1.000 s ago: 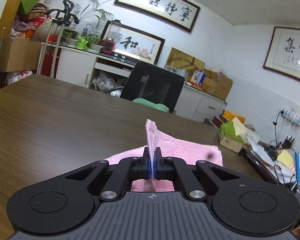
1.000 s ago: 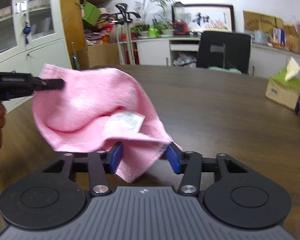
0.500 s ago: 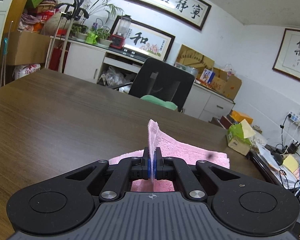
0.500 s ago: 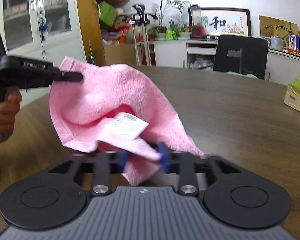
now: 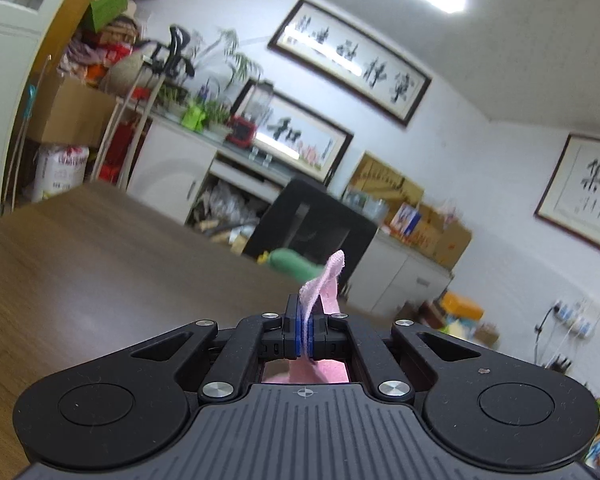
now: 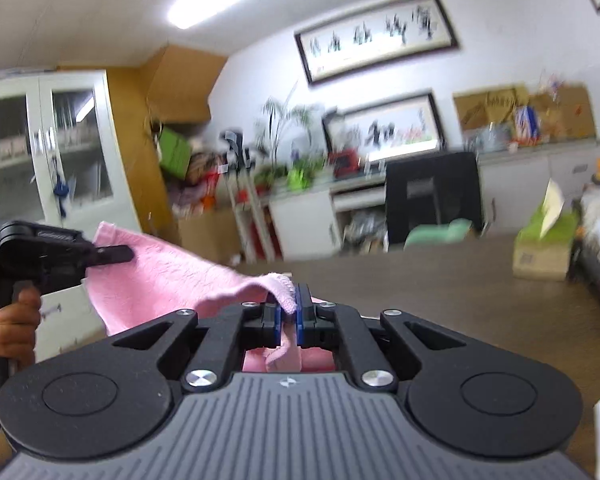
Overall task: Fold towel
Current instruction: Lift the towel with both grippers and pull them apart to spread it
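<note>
The pink towel point(image 6: 168, 280) hangs in the air between both grippers, above the dark wooden table point(image 6: 440, 280). My right gripper point(image 6: 288, 312) is shut on one towel edge. My left gripper point(image 5: 306, 332) is shut on another corner, and a strip of the towel point(image 5: 324, 280) sticks up past its fingertips. In the right wrist view the left gripper point(image 6: 116, 254) shows at the far left, pinching the towel's corner, held by a hand point(image 6: 12, 320). Most of the towel is hidden below the gripper bodies.
A black office chair point(image 6: 432, 196) stands at the table's far side. A green tissue box point(image 6: 544, 244) sits on the table at the right. White cabinets with plants and clutter point(image 5: 204, 120) line the back wall.
My right gripper has closed on the towel edge. Both grippers have lifted and tilted upward, raising the towel off the table and stretching it between them.
</note>
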`<state>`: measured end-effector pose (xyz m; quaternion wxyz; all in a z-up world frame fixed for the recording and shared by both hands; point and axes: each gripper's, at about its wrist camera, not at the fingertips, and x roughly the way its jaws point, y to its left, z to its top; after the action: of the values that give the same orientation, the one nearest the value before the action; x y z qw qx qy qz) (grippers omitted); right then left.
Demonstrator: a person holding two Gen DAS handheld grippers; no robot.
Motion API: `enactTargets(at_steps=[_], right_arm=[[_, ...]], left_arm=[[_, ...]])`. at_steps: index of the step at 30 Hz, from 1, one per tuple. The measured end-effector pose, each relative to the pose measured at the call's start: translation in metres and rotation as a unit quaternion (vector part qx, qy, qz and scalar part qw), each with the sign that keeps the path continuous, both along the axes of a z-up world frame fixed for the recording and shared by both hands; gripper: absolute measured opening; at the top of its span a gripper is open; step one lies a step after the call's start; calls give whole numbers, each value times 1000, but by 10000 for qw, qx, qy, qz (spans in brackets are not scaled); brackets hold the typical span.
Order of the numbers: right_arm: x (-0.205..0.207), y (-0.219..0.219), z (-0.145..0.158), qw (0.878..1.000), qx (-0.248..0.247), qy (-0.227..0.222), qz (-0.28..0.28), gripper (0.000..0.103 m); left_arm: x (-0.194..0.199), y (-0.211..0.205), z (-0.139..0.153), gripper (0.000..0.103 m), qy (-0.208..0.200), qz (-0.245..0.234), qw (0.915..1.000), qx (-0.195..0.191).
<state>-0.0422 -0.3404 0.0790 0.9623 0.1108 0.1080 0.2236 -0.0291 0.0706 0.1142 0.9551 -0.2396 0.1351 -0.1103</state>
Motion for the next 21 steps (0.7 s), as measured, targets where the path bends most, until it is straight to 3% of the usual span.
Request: enactTargets(at_steps=[5,10,14,17,21], right_arm=[[-36,-13,59,9988,-156,-466,-9,7],[-53,-16,74,9983,-259,-513,-52,7],[-60,-19,81,9984,-314,-470,-96,7],[-34,-17,76,9992,-304,-159,-202,7],[27,-9,75,9971,-509,189,-540,7]], left_arm=[[-42,5,38,2,-542,149,9983,-142],[-67,1,51,2,-668,237,9974,-90],[-56,-9,49,3,-412,269,9988,89],[-34,-15,45,3,-24,364,9991,214],[25,-22,50,3,417,547,9970,362]])
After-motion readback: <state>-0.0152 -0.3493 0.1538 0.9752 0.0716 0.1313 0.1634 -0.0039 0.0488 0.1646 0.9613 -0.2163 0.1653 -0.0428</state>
